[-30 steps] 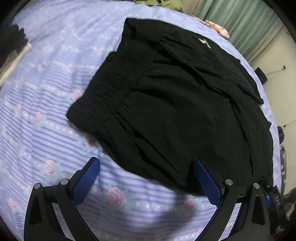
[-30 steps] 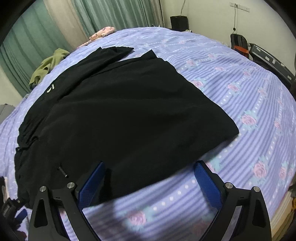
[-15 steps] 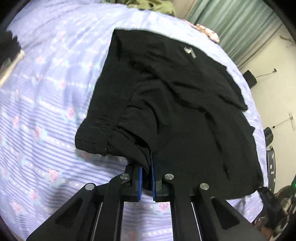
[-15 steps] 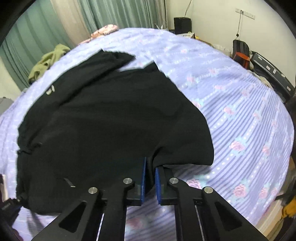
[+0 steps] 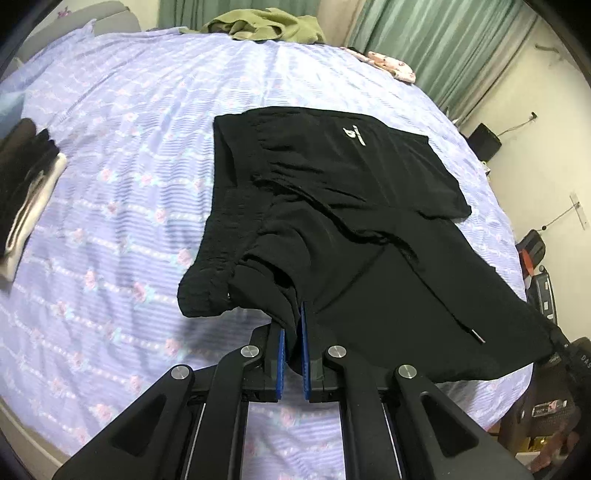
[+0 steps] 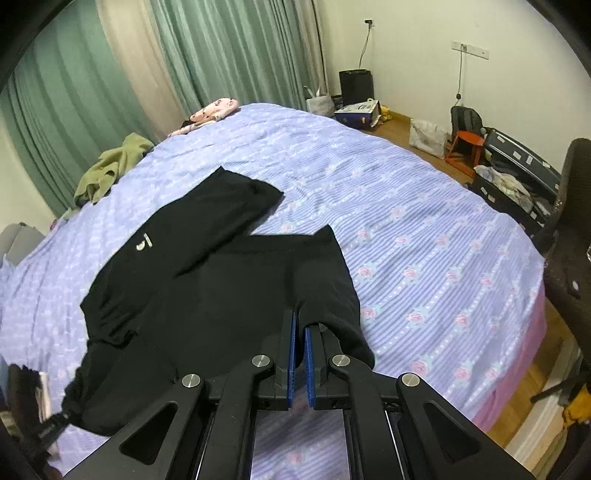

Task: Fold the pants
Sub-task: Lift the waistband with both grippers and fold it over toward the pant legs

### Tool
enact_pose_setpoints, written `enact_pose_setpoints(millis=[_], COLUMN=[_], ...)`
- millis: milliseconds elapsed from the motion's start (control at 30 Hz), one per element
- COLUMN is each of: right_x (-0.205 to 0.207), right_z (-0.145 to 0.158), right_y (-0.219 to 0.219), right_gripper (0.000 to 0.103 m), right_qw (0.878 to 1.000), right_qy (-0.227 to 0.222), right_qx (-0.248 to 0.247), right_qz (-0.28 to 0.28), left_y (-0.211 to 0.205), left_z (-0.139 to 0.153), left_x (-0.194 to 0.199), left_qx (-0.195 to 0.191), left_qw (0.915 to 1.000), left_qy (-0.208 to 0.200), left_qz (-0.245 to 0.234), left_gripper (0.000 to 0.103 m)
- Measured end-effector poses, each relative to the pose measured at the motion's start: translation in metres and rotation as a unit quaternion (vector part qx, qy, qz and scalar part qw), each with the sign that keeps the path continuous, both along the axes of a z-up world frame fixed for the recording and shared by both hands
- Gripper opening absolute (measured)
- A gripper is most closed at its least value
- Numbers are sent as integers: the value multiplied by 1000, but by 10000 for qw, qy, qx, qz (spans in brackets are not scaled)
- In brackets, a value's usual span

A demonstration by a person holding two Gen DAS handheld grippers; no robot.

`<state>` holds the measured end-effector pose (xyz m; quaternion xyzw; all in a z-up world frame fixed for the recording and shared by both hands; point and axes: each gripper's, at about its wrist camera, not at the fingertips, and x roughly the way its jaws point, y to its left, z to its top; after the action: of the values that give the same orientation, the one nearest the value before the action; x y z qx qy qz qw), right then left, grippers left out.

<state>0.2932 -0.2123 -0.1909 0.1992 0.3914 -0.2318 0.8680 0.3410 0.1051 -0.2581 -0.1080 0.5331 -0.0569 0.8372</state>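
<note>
Black pants [image 5: 332, 206] with a small white logo lie on a lilac flowered bedspread [image 5: 110, 147]. My left gripper [image 5: 293, 325] is shut on the near edge close to the gathered waistband and lifts it off the bed. My right gripper [image 6: 300, 328] is shut on the near edge at the leg end of the pants [image 6: 221, 280] and lifts it too. The far leg lies flat on the bedspread [image 6: 424, 240]. A drawstring end hangs loose.
A folded black and white stack [image 5: 22, 199] lies at the bed's left edge. An olive garment [image 5: 266, 26] and a pink cloth [image 5: 391, 66] lie at the far edge by green curtains. Bags, a stool and boxes [image 6: 509, 166] stand on the floor to the right.
Both grippers went from open over the pants' near edge to shut on it, then rose and pulled back, lifting the near half of the pants off the bed.
</note>
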Motion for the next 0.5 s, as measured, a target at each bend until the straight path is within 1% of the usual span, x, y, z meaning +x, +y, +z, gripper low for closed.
enact_pose_setpoints(millis=[133, 267, 367, 467, 500], right_x=[-3, -3, 7, 27, 34], right_z=[16, 36, 55, 73, 76], right_y=[1, 1, -1, -6, -7], right_gripper=[6, 6, 6, 6, 6], right_qw=[10000, 9998, 9994, 9986, 9984], right_qy=[18, -150, -238, -313, -329], right_qx=[-54, -24, -58, -95, -93], right_qz=[75, 149, 256, 408, 460], left_y=[4, 1, -4, -9, -11], left_z=[23, 42, 57, 70, 75], left_x=[5, 16, 26, 34, 43], left_qx=[10, -21, -67, -45, -3], left_qw=[9999, 9998, 9994, 9993, 9992], left_qy=[-19, -11, -4, -48, -57], left_qz=[147, 210, 344, 381, 407], left_gripper=[8, 8, 8, 7, 7])
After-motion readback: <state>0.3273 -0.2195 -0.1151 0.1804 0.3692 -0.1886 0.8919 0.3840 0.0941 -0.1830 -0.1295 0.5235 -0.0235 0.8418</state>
